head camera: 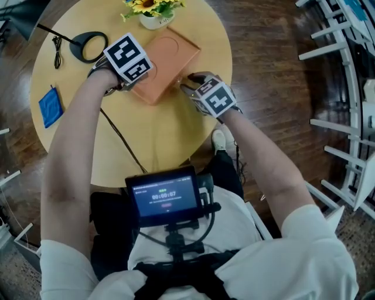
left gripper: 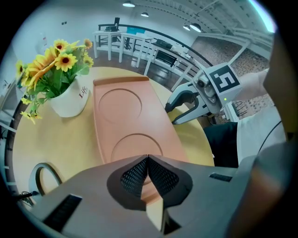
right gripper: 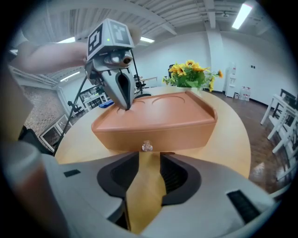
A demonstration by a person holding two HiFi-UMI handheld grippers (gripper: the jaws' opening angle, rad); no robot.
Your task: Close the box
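Observation:
An orange-brown box [head camera: 167, 61] with two round recesses in its lid lies closed on the round yellow table [head camera: 152, 140]. My left gripper [head camera: 139, 82] is shut with nothing between its jaws, and its tip rests on the lid [left gripper: 125, 121] near the box's left end. In the right gripper view that tip [right gripper: 125, 104] touches the lid's top. My right gripper [right gripper: 150, 158] is open at the box's front face [right gripper: 158, 123]. A small clear knob [right gripper: 146, 147] sits just ahead of the gap between its jaws, and the pads do not press on it.
A white vase of yellow flowers [head camera: 153, 13] stands just behind the box. A black ring with a cable [head camera: 88, 45] and a blue cloth [head camera: 50, 105] lie at the table's left. White racks [head camera: 345, 88] stand on the floor to the right.

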